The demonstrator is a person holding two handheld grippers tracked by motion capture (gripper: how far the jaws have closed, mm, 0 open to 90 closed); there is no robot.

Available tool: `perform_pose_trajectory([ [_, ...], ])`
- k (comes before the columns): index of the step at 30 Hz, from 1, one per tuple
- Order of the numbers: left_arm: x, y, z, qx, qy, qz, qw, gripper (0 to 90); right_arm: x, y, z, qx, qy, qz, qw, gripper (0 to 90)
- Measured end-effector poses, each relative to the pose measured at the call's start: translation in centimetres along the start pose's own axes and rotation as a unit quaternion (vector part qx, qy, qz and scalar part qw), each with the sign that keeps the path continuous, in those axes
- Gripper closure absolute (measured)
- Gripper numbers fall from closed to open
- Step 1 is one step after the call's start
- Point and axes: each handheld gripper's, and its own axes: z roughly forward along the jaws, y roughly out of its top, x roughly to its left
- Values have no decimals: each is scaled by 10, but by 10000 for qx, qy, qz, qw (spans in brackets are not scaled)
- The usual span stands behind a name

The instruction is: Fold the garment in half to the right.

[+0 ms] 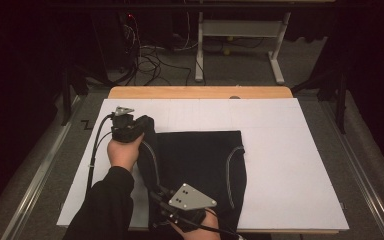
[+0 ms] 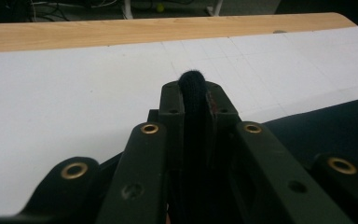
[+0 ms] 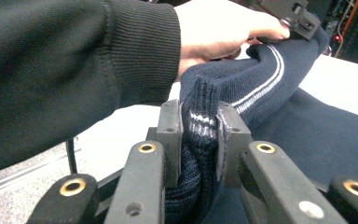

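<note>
The left tool (image 1: 139, 125) sat at the far left corner of the dark garment (image 1: 200, 165), gripped from behind by the left hand (image 1: 123, 152), whose dark-sleeved forearm ran back toward the garment's near left side. Its jaws were clamped tight on a fold of the garment's edge, a tuft of the cloth standing up between them. The right tool (image 1: 156, 192) lay at the garment's near left corner, held by the right hand (image 1: 195, 227) just behind it. Its jaws pointed toward the left tool and pinched a thick bunch of the knit between the pads (image 3: 170, 135).
</note>
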Motion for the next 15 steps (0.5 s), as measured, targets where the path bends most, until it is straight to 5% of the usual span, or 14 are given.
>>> perform_pose_trajectory([
  [15, -38, 3, 20, -81, -253, 90, 9996, 765, -25, -24, -31, 60, -255, 92, 9996, 754],
])
